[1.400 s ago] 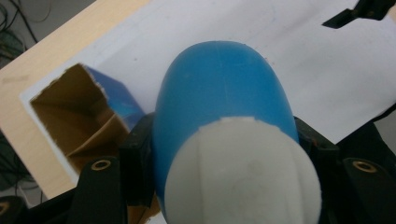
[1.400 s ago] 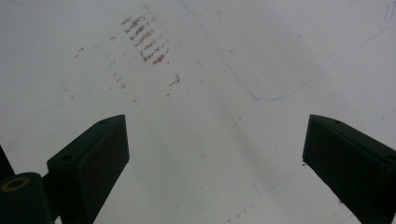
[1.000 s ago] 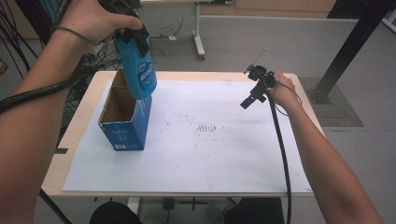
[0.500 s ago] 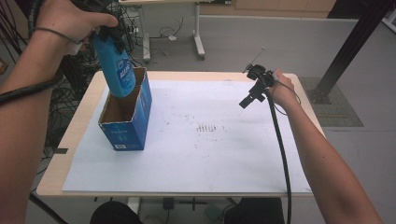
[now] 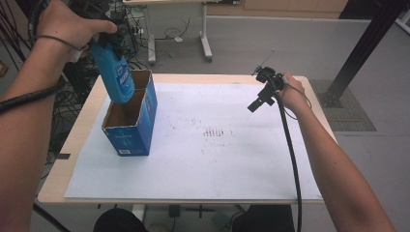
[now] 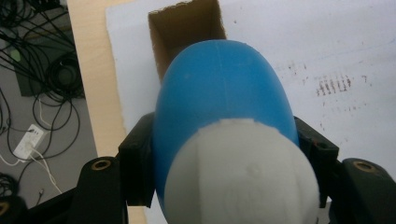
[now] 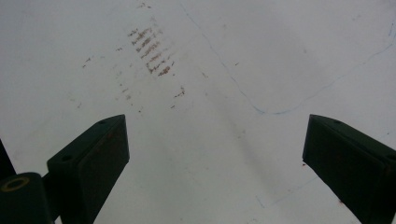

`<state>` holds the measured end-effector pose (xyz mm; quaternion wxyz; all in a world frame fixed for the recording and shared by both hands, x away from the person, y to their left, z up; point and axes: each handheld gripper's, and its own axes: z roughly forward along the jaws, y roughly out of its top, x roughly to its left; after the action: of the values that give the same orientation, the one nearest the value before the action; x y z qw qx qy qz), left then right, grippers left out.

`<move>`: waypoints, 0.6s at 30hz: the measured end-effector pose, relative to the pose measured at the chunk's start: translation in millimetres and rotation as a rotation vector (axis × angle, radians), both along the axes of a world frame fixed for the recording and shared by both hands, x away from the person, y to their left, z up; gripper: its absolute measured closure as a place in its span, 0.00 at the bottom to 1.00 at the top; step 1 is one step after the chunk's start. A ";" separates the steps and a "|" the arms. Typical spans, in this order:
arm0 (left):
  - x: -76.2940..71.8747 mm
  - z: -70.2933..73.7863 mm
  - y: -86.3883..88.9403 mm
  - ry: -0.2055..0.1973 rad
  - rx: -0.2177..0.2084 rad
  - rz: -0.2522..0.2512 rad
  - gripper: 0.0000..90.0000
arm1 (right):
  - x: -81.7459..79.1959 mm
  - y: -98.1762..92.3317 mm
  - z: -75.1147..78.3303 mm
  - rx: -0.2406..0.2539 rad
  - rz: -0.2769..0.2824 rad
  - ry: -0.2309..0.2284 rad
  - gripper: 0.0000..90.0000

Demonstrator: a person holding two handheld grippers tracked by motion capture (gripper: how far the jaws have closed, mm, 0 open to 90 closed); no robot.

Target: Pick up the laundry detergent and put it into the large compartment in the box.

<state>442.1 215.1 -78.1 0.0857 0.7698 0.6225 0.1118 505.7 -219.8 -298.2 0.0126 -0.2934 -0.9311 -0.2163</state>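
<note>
The left gripper (image 5: 107,41) clamps the blue bottle (image 5: 116,77) base-down over the open cardboard box (image 5: 130,126) at nine o'clock — poised for lowering in — while the right gripper (image 5: 261,92) waits at two o'clock, jaws spread wide and empty.

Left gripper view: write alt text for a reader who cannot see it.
A blue bottle with a white cap is clamped between the left gripper's black jaws, bottom end pointing at an open cardboard box on white paper.
</note>
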 end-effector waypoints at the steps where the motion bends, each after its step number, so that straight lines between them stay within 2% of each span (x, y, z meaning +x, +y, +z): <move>1: 0.0 0.0 0.0 0.000 0.000 0.000 0.42 | 0.0 0.0 0.0 0.000 0.000 0.000 0.08; 18: 4.0 -52.2 15.2 0.058 -0.020 0.023 0.42 | 0.6 1.5 -3.5 0.013 -0.003 0.015 0.08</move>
<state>446.1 230.4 -130.4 0.0743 0.7647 0.6345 0.0841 506.4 -218.4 -301.7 0.0215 -0.2965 -0.9290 -0.2204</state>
